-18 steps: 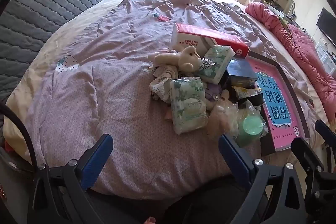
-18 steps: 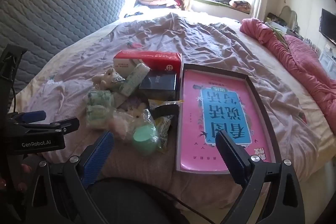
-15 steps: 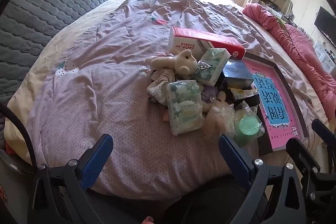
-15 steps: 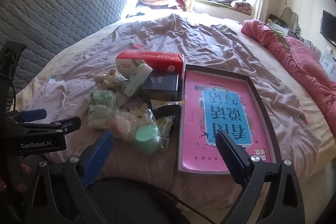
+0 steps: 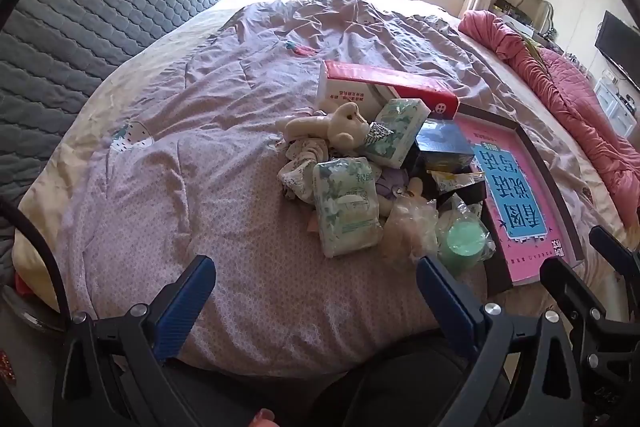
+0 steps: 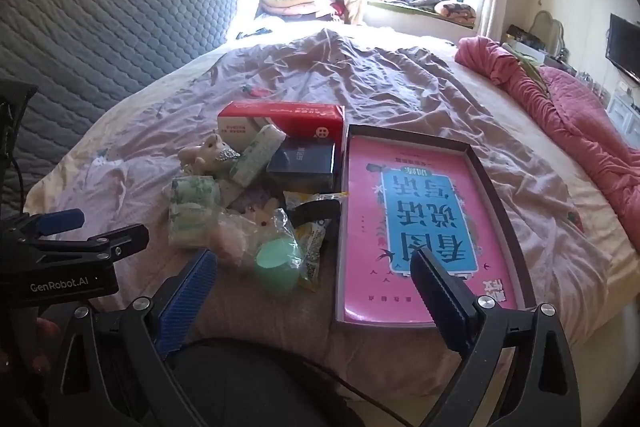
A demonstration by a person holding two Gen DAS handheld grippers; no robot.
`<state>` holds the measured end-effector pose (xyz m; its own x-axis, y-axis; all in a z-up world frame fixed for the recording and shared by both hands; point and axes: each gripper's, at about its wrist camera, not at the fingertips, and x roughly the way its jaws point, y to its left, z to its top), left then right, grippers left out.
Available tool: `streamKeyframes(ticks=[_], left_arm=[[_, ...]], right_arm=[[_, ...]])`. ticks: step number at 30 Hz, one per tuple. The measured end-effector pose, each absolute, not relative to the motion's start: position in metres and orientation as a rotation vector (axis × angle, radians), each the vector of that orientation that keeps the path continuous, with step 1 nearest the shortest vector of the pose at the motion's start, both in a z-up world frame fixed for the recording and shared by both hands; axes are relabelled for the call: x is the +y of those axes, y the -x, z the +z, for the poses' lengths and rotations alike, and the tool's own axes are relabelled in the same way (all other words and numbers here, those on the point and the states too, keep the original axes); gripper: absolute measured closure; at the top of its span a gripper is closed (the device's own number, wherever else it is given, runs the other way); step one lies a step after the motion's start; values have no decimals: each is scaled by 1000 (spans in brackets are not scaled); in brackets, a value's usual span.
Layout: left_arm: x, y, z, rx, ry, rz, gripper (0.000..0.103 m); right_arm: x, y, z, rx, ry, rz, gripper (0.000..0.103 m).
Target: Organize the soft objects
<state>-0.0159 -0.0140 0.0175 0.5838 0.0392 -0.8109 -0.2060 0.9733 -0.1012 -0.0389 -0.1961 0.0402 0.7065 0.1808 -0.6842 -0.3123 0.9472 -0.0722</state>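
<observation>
Left gripper (image 5: 314, 281) tilts steeply downward, its blue-padded fingers (image 5: 182, 307) spread wide with nothing between them and touching nothing. Right gripper (image 6: 314, 285) tilts downward less steeply, jaws likewise spread wide and empty, blue pads (image 6: 440, 293) clear of any contact. In the right wrist view the left gripper sits at the left edge, just beside the right one, with fingertips of the person's hand (image 6: 44, 329) visible under its black body.

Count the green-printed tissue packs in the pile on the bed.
2. One tissue pack lies flat at the pile's near left edge; the other tissue pack leans tilted beside the plush bear, before the red box. More could be buried underneath.
</observation>
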Motion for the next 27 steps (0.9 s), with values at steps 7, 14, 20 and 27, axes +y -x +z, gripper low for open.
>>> streamKeyframes(ticks=[7,14,20,27], left_arm=[[-14,16,18,933,193,138,2],[-15,16,18,939,193,135,2],[-16,15,18,938,185,134,2],[-19,15,17,938,176,129,2]], right_arm=[[-197,39,40,736,186,278,5],[-196,38,40,736,187,278,5],[-197,38,40,737,185,276,5],[-197,38,39,736,184,275,5]])
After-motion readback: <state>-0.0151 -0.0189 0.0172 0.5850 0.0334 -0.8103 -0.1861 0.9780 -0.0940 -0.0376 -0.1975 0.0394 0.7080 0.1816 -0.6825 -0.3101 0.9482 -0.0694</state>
